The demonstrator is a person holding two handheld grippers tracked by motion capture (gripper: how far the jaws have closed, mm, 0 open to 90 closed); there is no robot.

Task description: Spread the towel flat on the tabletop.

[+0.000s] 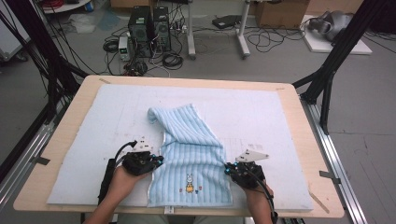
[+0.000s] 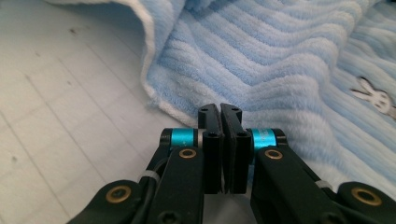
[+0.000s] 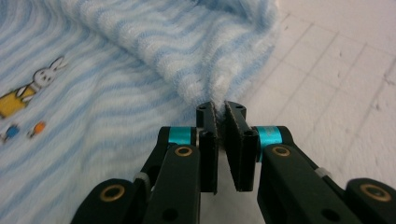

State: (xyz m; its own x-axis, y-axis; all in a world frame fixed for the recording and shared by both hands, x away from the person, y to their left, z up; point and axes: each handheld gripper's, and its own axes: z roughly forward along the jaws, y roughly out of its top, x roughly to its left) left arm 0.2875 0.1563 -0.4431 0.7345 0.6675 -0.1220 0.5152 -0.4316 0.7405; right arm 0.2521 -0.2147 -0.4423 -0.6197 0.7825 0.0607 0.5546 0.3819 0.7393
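Left gripper [image 1: 156, 160] sits at the left edge of the blue striped towel [image 1: 191, 154], jaws pressed together right at the white hem; whether any cloth is caught between them can't be told. The towel lies on the pale foam mat [image 1: 93, 121], its far part folded over and its rabbit embroidery [image 1: 189, 183] near the front edge. Over at the towel's right edge, the right gripper [image 1: 227, 169] has its jaws nipped onto a raised fold of the cloth.
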